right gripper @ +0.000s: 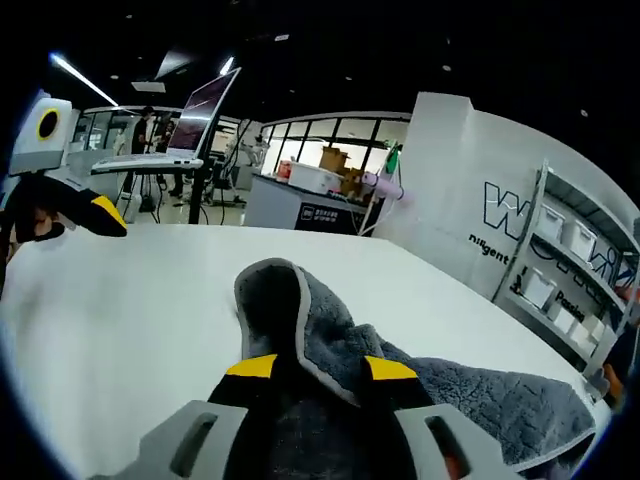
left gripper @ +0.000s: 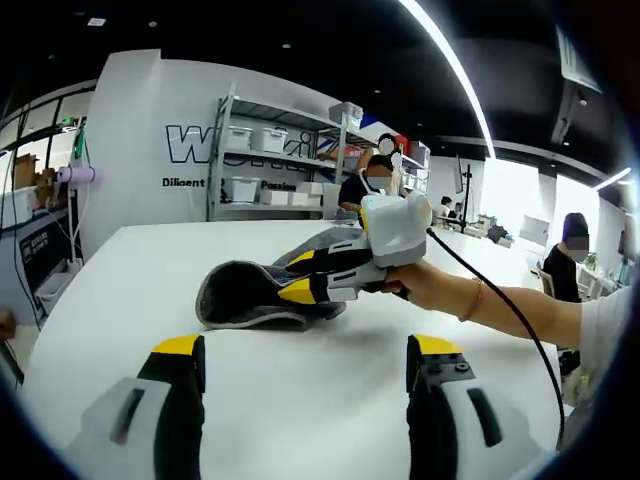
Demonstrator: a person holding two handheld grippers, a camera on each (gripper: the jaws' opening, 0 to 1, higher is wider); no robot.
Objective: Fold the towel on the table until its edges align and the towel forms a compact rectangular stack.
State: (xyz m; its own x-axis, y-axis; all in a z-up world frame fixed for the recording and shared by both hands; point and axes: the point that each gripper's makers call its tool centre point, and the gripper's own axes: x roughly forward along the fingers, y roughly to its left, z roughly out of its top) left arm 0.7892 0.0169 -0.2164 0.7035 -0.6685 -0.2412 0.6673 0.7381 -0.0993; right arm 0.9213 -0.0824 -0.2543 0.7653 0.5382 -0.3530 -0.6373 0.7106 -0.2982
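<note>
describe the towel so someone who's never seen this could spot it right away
Start at the large white table. Near its middle lies a grey towel, rumpled, with a paler stitched edge. It is the one soft thing there, and the right gripper is shut on its fold.

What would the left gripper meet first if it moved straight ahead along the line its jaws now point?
Probably the grey towel, bunched on the white table straight ahead of the open left gripper. The right gripper, shut on the towel's edge, sits just right of that line; depth is uncertain.

fluffy grey terry-cloth towel [right gripper: 470, 395] on smooth matt white table [right gripper: 130, 320]
</note>
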